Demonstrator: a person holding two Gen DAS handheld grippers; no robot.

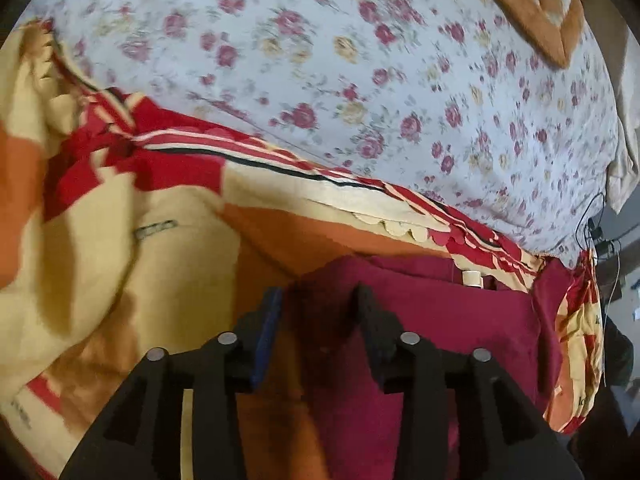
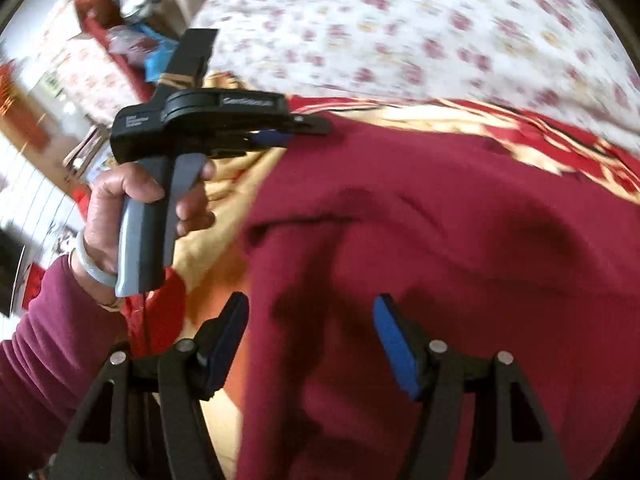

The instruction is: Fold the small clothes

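A dark maroon garment (image 2: 440, 220) lies spread on a yellow, red and orange blanket (image 1: 120, 240). In the left wrist view the garment (image 1: 440, 312) shows a pale label near its top edge. My left gripper (image 1: 318, 300) hangs over the garment's left edge, jaws apart, with nothing pinched between the pads. In the right wrist view the left gripper (image 2: 304, 128) appears from the side, held by a hand (image 2: 120, 196) wearing a pale bangle. My right gripper (image 2: 310, 312) stands wide open just above the garment's near part, with cloth below the gap.
A white floral bed sheet (image 1: 360, 60) covers the bed beyond the blanket. An orange and cream cloth (image 1: 540, 12) lies at the far right. Cables (image 1: 600, 236) hang off the bed's right edge. Boxes and clutter (image 2: 80, 64) stand left of the bed.
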